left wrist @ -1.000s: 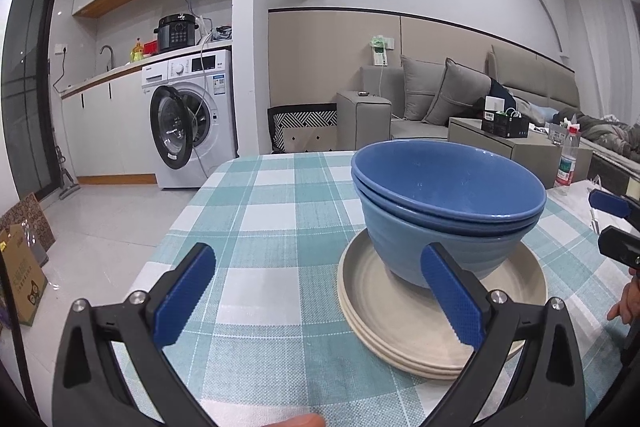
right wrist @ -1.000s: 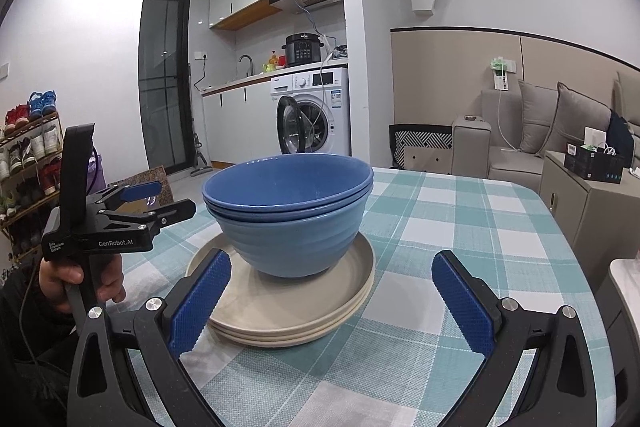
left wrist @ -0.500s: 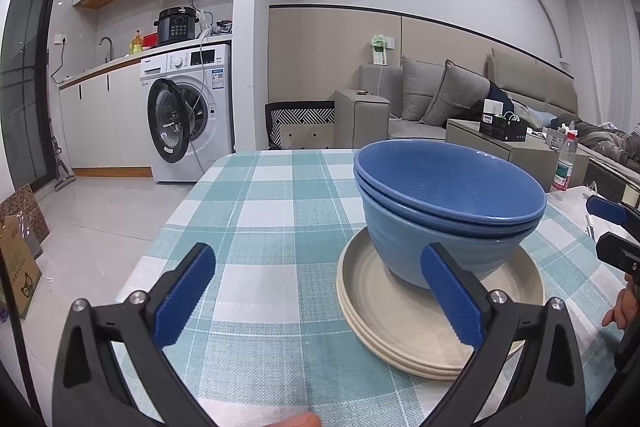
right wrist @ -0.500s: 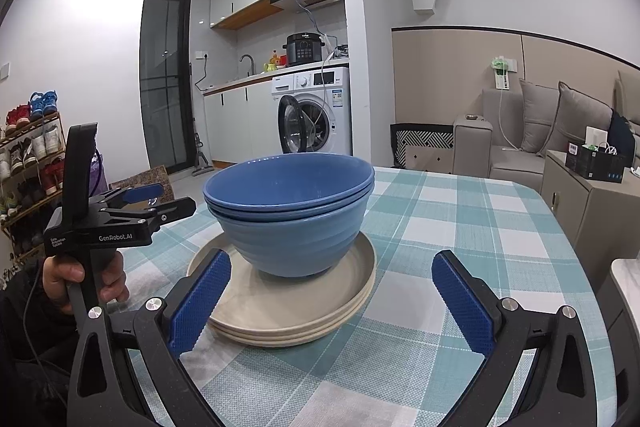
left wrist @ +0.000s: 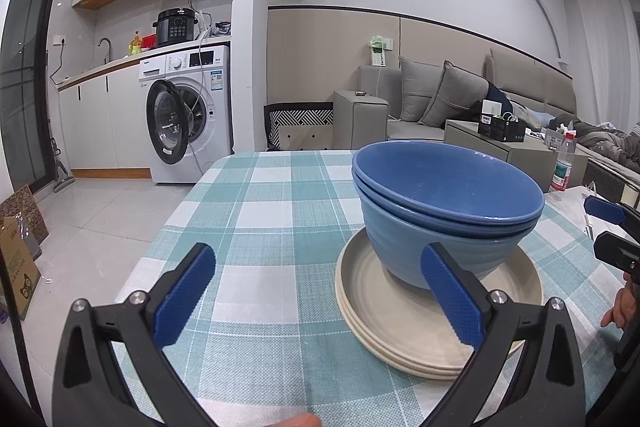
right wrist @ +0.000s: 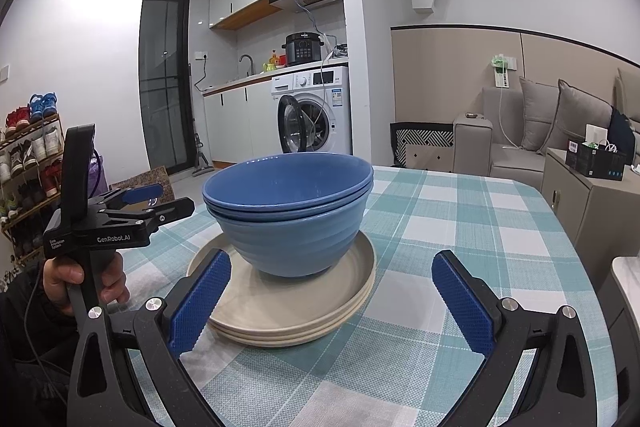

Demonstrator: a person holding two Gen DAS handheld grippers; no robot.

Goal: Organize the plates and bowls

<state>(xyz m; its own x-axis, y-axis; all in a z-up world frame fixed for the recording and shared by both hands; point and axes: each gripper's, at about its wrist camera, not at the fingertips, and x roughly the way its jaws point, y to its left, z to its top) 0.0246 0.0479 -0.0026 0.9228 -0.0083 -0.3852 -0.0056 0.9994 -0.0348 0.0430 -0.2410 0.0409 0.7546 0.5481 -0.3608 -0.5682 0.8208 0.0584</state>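
Nested blue bowls (left wrist: 448, 211) (right wrist: 288, 211) stand on a stack of beige plates (left wrist: 404, 323) (right wrist: 296, 315) on the checked tablecloth. My left gripper (left wrist: 316, 295) is open and empty, held back from the stack, which lies ahead to its right. My right gripper (right wrist: 330, 303) is open and empty too, a little short of the plates, its left pad (right wrist: 200, 301) overlapping the plate rim in view. The left gripper (right wrist: 140, 205) shows in the right wrist view, held by a hand at the left. The right gripper's tips (left wrist: 608, 223) show at the left wrist view's right edge.
The table (right wrist: 460, 227) carries a teal and white checked cloth. Its edges drop off toward the floor at the left (left wrist: 132, 267). A washing machine (left wrist: 188, 115) with its door open, a sofa (left wrist: 432, 99) and a low cabinet (right wrist: 592, 203) stand beyond the table.
The left wrist view has tilted up slightly, so the room sits lower in frame. Bowls, plates and both grippers' openings are unchanged.
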